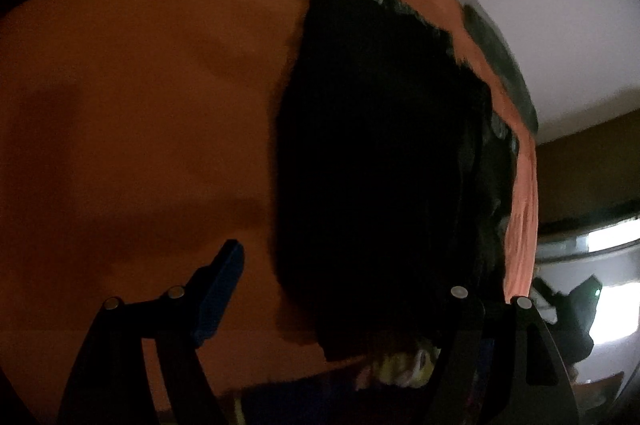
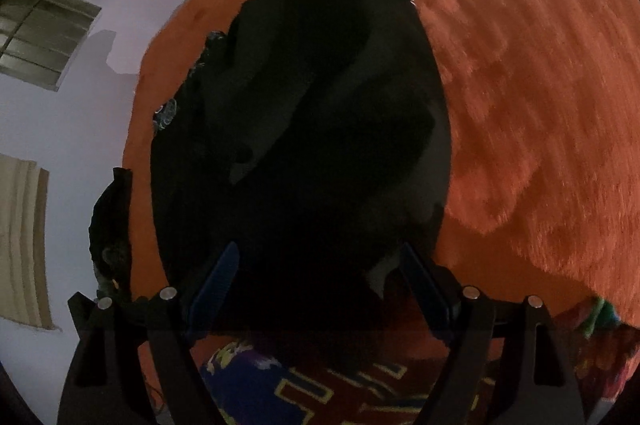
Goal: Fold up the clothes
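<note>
No legible text; black garment (image 2: 304,129).

No lettering, labels or numbers can be read

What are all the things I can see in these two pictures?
Black garment: one, black with pale grey patterned trim on one edge, spread on the orange blanket.
Orange blanket: one, fuzzy orange, covering the surface under the garment.
Patterned cloth: one, blue, red and yellow, at the near edge below the blanket.
Dark cloth: one, blackish, at the blanket's left edge in the right wrist view.
Wall: pale, behind the blanket.
Left gripper: one, black with blue-padded fingers spread apart, over the garment's near end.
Right gripper: one, black with blue fingers spread apart, astride the garment's near end.
</note>
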`<state>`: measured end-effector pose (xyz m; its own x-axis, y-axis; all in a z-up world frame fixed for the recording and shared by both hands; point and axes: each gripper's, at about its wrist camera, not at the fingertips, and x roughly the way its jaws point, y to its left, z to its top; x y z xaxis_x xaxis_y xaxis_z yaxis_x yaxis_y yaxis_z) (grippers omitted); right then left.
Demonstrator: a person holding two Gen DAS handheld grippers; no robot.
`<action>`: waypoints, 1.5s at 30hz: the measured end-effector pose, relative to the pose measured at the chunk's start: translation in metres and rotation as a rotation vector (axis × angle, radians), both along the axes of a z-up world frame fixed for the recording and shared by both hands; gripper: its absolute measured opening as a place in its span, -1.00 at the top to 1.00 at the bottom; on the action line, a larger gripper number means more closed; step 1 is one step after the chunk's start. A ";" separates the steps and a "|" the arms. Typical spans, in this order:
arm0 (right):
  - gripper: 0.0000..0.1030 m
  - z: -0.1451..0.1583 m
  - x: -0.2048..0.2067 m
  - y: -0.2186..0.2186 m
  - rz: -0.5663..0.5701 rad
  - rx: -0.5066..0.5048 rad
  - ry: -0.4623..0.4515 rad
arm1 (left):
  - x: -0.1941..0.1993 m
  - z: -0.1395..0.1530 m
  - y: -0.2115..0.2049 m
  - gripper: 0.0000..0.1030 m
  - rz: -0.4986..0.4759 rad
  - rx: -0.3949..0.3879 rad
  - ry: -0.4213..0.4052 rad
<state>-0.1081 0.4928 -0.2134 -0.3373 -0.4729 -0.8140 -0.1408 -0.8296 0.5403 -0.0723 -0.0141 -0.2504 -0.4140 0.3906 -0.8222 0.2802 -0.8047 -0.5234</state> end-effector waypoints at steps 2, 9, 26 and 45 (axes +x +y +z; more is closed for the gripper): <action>-0.60 -0.004 -0.004 -0.001 0.002 0.021 0.009 | -0.002 -0.003 -0.008 -0.50 0.038 0.009 0.016; -0.60 -0.019 -0.024 0.008 -0.040 0.174 0.033 | -0.025 -0.008 -0.033 -0.50 0.117 0.028 0.052; -0.60 -0.010 -0.236 0.054 0.017 0.184 0.129 | -0.252 -0.017 -0.052 -0.51 -0.107 0.001 0.044; 0.96 -0.013 -0.314 0.083 -0.082 0.252 0.234 | -0.365 -0.002 -0.052 0.93 -0.118 0.013 0.182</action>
